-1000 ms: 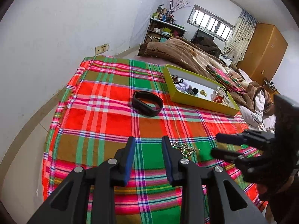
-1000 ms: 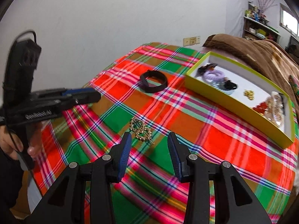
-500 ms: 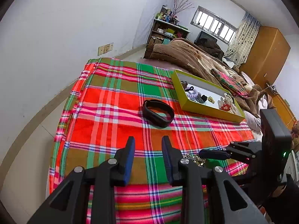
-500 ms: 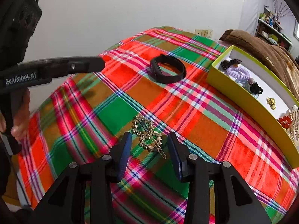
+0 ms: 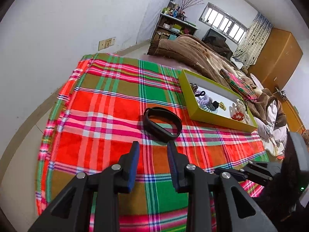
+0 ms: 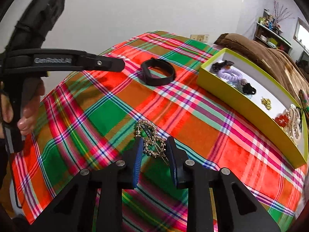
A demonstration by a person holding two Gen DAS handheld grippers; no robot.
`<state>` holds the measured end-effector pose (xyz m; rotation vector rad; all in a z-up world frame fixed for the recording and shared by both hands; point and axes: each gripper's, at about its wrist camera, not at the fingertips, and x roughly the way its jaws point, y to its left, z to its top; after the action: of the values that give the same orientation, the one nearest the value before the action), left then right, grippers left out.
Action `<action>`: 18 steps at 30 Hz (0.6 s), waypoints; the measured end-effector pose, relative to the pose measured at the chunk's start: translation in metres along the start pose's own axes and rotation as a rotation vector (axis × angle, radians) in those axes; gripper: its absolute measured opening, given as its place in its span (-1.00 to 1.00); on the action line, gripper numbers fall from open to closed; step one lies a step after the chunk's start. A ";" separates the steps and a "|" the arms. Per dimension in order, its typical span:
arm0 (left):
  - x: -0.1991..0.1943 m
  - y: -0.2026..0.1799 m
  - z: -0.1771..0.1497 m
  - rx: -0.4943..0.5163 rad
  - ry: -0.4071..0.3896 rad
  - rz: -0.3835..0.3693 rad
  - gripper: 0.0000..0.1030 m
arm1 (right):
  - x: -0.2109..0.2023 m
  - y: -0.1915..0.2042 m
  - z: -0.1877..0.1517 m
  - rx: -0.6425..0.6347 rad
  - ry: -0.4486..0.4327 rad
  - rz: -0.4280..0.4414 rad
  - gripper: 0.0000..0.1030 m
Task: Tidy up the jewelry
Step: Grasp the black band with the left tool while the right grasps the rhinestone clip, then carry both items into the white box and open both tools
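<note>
Left gripper (image 5: 152, 150) hangs above the plaid cloth (image 5: 108, 116), jaws apart and empty, aimed toward the black wristband (image 5: 162, 124) lying near the yellow-green box (image 5: 216, 118), probably lining up its pick. From the right wrist view, right gripper (image 6: 154, 147) straddles the gold rhinestone hair clip (image 6: 151, 142), jaws spread either side, seemingly ready to pinch it for the box.

The right gripper (image 6: 154, 150) has closed in until the gold hair clip (image 6: 151, 142) sits between its spread fingers, toward 12 o'clock.
</note>
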<state>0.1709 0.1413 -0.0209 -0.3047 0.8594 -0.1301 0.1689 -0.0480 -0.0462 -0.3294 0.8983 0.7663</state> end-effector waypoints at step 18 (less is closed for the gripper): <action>0.054 -0.017 0.024 -0.011 0.023 0.128 -0.13 | -0.023 -0.036 -0.008 0.088 -0.049 -0.015 -0.50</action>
<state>0.2243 0.1174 -0.0399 -0.2578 0.9007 -0.0101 0.1814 -0.0874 -0.0343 -0.2387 0.8794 0.7156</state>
